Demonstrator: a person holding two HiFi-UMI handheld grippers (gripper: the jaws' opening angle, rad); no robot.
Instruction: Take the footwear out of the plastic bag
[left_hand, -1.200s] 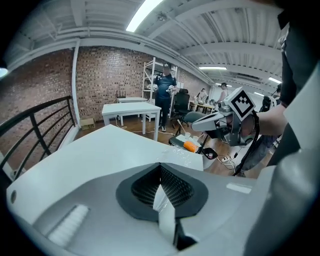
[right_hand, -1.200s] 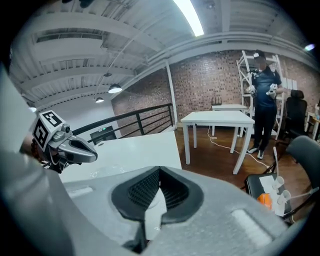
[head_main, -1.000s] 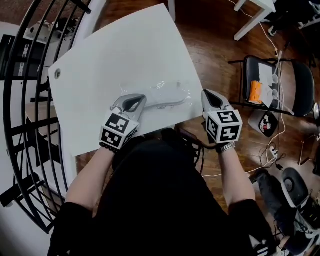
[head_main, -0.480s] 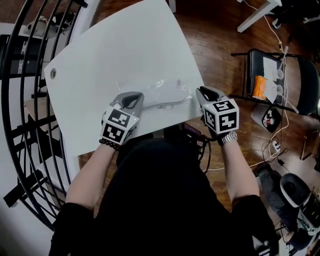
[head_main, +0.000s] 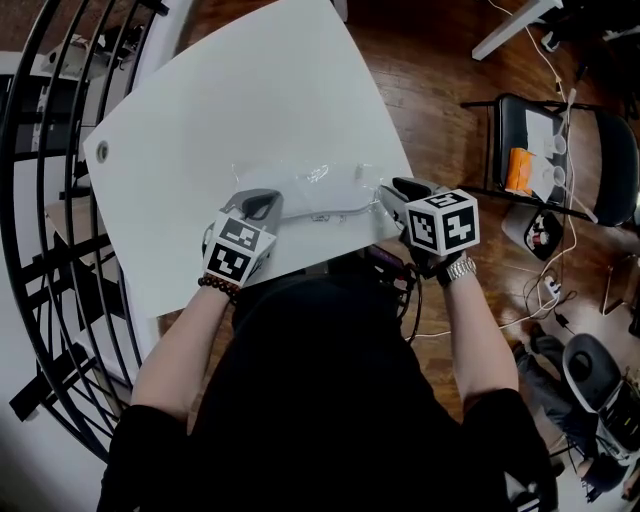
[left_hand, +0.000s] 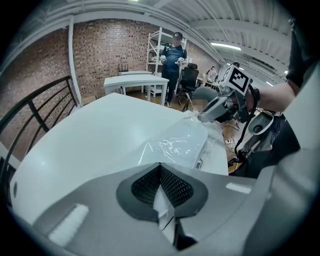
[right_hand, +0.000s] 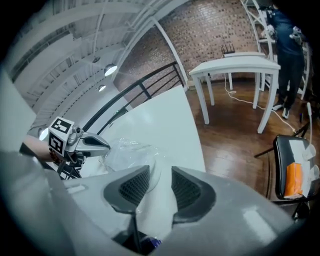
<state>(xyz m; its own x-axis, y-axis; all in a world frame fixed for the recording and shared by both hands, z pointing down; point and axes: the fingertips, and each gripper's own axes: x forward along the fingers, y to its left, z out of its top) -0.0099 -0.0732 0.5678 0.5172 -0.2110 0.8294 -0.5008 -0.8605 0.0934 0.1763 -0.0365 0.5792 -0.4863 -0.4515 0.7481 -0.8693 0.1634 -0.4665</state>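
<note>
Dark wooden floor (head_main: 430, 80) surrounds my white desk (head_main: 230, 90); a black railing (head_main: 40, 220) curves along its left; a black chair (head_main: 610, 170) stands to its right; beyond it, a brick wall (left_hand: 100, 55) and a white table (left_hand: 127, 82).

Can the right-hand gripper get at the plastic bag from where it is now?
Probably yes. The right gripper has jaws that have just been opening, and the plastic bag has its edge lying between them, unpinched, on the table, with nothing blocking.
</note>
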